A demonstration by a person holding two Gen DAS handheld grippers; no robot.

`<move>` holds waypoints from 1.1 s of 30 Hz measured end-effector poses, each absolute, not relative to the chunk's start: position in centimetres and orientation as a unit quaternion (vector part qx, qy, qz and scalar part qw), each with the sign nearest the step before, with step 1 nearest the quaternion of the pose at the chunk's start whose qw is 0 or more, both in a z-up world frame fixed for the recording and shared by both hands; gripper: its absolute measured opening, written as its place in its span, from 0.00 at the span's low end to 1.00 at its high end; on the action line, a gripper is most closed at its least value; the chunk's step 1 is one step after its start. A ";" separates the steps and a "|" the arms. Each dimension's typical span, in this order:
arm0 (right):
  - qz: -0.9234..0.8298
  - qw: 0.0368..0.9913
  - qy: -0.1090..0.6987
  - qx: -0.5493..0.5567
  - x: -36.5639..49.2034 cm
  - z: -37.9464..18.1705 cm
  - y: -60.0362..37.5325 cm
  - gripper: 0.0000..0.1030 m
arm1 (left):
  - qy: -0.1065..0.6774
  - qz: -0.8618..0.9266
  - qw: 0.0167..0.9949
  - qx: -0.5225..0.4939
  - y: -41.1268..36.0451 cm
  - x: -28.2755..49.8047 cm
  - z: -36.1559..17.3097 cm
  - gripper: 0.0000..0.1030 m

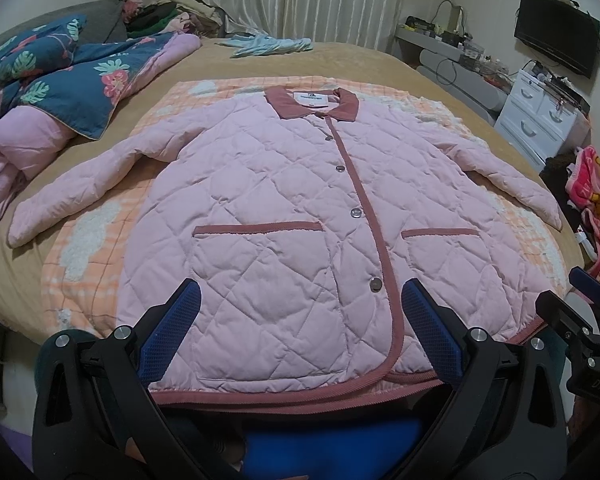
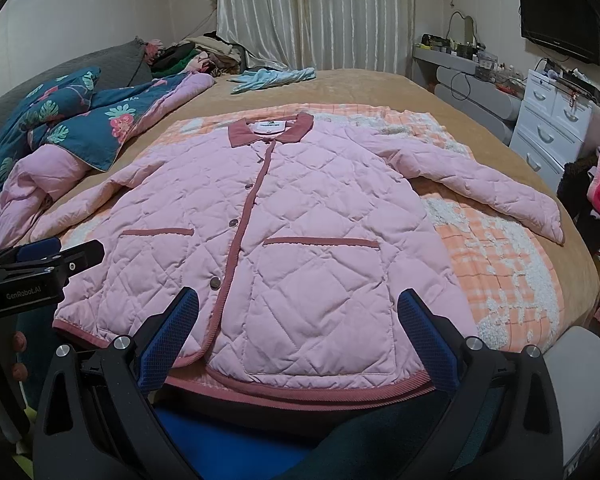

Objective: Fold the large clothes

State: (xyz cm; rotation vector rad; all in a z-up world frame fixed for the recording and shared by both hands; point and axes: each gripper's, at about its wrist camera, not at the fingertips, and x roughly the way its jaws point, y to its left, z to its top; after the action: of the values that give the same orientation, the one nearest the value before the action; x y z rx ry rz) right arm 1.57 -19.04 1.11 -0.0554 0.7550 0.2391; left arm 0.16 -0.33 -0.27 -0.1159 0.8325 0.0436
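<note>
- A pink quilted jacket (image 1: 300, 216) lies flat and face up on an orange checked blanket (image 1: 80, 248) across the bed (image 1: 360, 60), collar away from us, hem at the near edge.
- Both sleeves (image 2: 500, 188) are spread out to the sides; the front is buttoned.
- Our left claw (image 1: 300, 336) hovers over the hem near the last button, fingers apart, holding nothing.
- Our right claw (image 2: 298, 336) hovers over the hem by the pocket (image 2: 320, 304), fingers also apart and empty.
- We judge that folding has not begun: the jacket is only laid out.
- Next, we probably need to grip a sleeve or side edge and bring it across the body, keeping the puffy fabric smooth.
</note>
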 end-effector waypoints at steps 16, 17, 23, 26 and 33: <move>0.118 0.923 0.365 -0.030 1.5 1.5 -18.8 0.96 | 0.403 0.020 0.913 -0.057 -0.2 0.1 -0.3 0.91; 0.117 0.923 0.364 -0.031 1.5 1.5 -18.8 0.96 | 0.403 0.021 0.913 -0.057 -0.3 0.1 -0.3 0.91; 0.118 0.923 0.364 -0.029 1.5 1.5 -18.8 0.96 | 0.403 0.021 0.913 -0.057 -0.2 0.1 -0.3 0.91; 0.118 0.923 0.365 -0.030 1.5 1.5 -18.8 0.96 | 0.403 0.021 0.913 -0.058 -0.2 0.1 -0.3 0.91; 0.119 0.922 0.368 -0.030 1.8 1.1 -18.8 0.96 | 0.403 0.020 0.913 -0.057 -0.2 0.1 -0.2 0.91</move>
State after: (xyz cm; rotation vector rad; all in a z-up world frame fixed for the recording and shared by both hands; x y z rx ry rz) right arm 1.77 -18.81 1.10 -0.0610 0.7561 0.2454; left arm 0.08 -0.23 -0.22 -0.1166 0.8310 0.0413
